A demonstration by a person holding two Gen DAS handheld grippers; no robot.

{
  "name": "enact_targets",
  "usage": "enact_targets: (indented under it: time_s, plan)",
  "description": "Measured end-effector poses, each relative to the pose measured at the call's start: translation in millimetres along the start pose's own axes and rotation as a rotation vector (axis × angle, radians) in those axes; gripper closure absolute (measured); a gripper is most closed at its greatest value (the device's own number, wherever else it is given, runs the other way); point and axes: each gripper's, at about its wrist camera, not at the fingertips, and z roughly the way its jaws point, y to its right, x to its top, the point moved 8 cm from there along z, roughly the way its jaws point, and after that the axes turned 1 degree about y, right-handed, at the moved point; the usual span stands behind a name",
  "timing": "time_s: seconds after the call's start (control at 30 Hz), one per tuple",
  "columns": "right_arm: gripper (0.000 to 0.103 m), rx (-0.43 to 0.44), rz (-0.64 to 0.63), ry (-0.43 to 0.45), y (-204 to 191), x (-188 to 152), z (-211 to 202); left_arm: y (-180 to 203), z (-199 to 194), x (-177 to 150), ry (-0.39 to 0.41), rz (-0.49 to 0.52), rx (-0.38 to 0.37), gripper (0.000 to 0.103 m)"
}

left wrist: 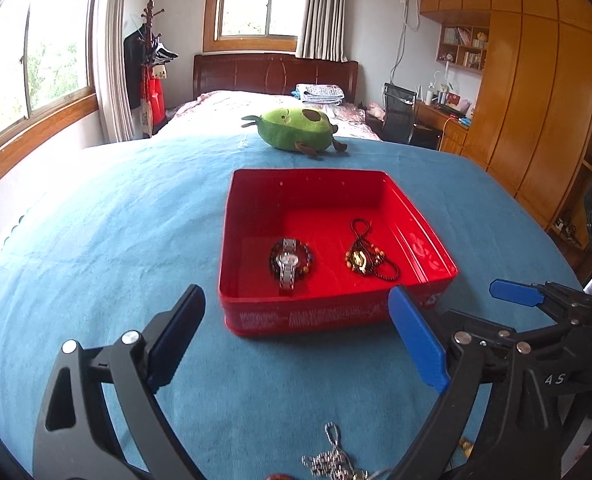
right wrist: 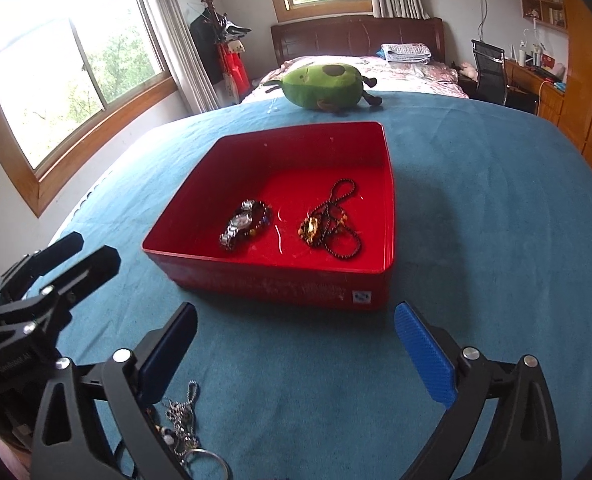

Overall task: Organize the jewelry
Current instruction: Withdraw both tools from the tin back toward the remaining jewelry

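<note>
the left tool point(left wrist: 296, 336) is being held with its jaws wide apart and nothing between them, just short of the red box point(left wrist: 436, 248). the right tool point(right wrist: 296, 348) is likewise being held agape and empty before the same box. the box is being carried by the blue cloth point(left wrist: 95, 240) on the bench. a silver watch point(left wrist: 288, 263) is lying over a dark bead bracelet point(left wrist: 310, 258) in the left part of the box; a dark bead necklace point(left wrist: 370, 254) with a gold pendant is lying to the right, apart from them. a silver chain point(left wrist: 332, 456) is lying outside, on the cloth, below the tools. a green plush toy point(left wrist: 291, 127) is resting beyond the box.
</note>
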Motion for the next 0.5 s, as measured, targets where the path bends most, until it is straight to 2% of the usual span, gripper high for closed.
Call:
enact_targets:
  time_s: [0.27, 0.5]
  plan:
    - [0.004, -0.014, -0.014, -0.03, -6, -36, -3, -6, -18, -33, -0.014, -0.022, 0.005, 0.008]
    - [0.004, -0.004, 0.046, -0.035, 5, -64, -11, -18, -27, -61, -0.048, -0.056, 0.015, 0.008]
